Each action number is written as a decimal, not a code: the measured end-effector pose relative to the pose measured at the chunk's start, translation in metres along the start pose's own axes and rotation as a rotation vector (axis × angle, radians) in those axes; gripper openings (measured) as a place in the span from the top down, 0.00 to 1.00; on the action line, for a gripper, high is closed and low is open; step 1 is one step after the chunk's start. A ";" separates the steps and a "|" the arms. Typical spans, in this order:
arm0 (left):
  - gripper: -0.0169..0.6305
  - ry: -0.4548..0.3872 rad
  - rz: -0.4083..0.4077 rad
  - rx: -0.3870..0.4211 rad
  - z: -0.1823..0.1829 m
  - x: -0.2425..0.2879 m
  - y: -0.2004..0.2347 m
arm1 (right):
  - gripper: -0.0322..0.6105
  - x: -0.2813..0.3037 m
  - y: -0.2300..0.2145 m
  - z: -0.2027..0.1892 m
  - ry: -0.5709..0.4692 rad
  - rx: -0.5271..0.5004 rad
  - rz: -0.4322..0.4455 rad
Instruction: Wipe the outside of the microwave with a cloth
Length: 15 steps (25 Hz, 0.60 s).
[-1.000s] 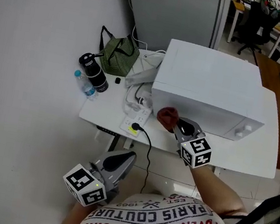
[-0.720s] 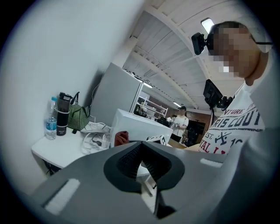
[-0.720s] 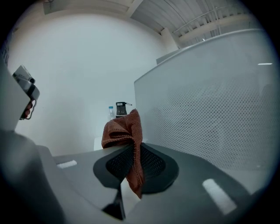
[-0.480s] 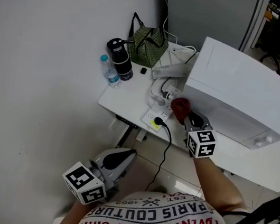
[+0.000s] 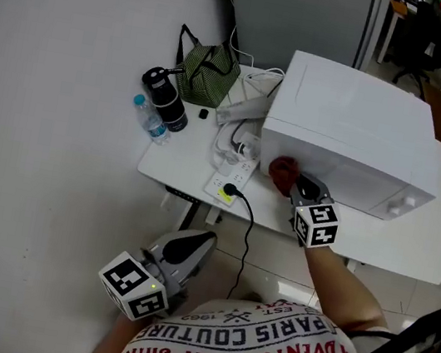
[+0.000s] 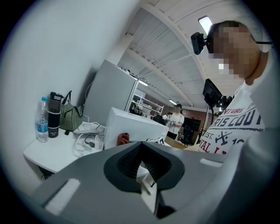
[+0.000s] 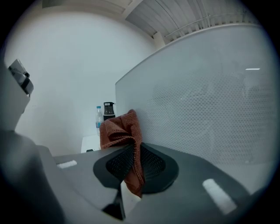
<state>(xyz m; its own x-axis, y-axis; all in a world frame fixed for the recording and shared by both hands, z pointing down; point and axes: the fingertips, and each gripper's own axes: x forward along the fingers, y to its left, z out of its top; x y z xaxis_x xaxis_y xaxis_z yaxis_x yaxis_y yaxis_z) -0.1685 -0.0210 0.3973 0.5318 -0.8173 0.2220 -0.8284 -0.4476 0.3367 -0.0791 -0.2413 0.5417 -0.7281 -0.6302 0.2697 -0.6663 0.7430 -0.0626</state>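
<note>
Locate cloth (image 5: 283,171) pinched in right tongs (image 7: 131,162), bunched up above the jaws. Find it low at the left side wall of microwave (image 5: 356,128), close to the perforated panel; contact not confirmable. Note left tongs (image 6: 142,169) pressed together on nothing, held low, off the surface (image 5: 178,166) and well apart from microwave. See 1 bottle (image 5: 148,117), 1 flask (image 5: 165,99) and 1 striped bag (image 5: 207,73) grouped at the surface's far-left corner.
</note>
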 end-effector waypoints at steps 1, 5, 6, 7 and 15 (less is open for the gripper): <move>0.97 0.004 -0.014 0.003 0.000 0.006 -0.004 | 0.89 -0.006 -0.006 -0.001 0.000 -0.002 -0.008; 0.97 0.025 -0.076 0.012 -0.002 0.033 -0.022 | 0.89 -0.037 -0.033 -0.006 -0.007 -0.005 -0.048; 0.97 0.029 -0.096 0.016 -0.002 0.042 -0.028 | 0.89 -0.046 -0.041 -0.007 -0.008 -0.005 -0.061; 0.97 0.034 -0.116 0.021 -0.001 0.050 -0.034 | 0.89 -0.055 -0.049 -0.008 -0.008 -0.005 -0.076; 0.97 0.081 -0.276 0.043 -0.004 0.115 -0.090 | 0.89 -0.138 -0.125 -0.029 0.008 0.046 -0.223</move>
<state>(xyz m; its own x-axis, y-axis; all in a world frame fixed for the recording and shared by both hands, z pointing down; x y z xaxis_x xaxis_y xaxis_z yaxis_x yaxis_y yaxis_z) -0.0316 -0.0728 0.3963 0.7492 -0.6315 0.1997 -0.6560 -0.6655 0.3560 0.1094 -0.2410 0.5403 -0.5611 -0.7756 0.2891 -0.8172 0.5747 -0.0441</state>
